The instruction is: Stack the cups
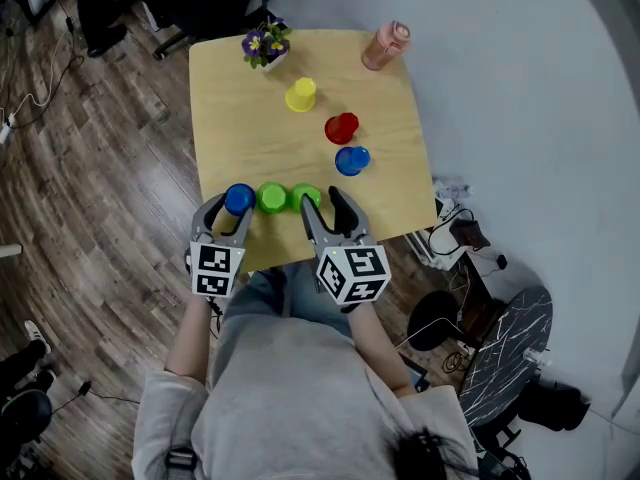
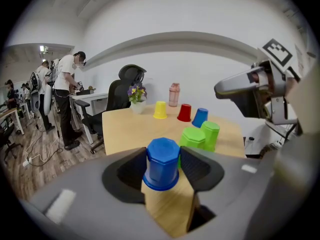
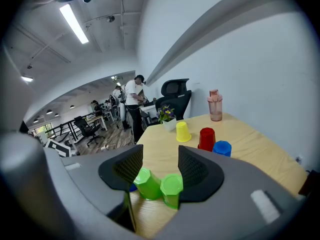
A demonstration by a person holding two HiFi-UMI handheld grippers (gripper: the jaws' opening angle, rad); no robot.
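Light wooden table (image 1: 240, 118), dark plank floor (image 1: 90, 168), blue cup (image 2: 162, 164) in left tool (image 1: 232, 208)

Front edge is jammed for me: near blue cup (image 1: 239, 199) and two green cups (image 1: 272, 198) in a tight row. Left strip of the table (image 1: 222, 118) is open; yellow cup (image 1: 301, 95), red cup (image 1: 341, 128), far blue cup (image 1: 351, 160), plant (image 1: 265, 43), bottle (image 1: 385, 46) block farther back.

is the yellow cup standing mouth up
No, the yellow cup stands upside down on the table, with its wide rim down and its closed base on top.
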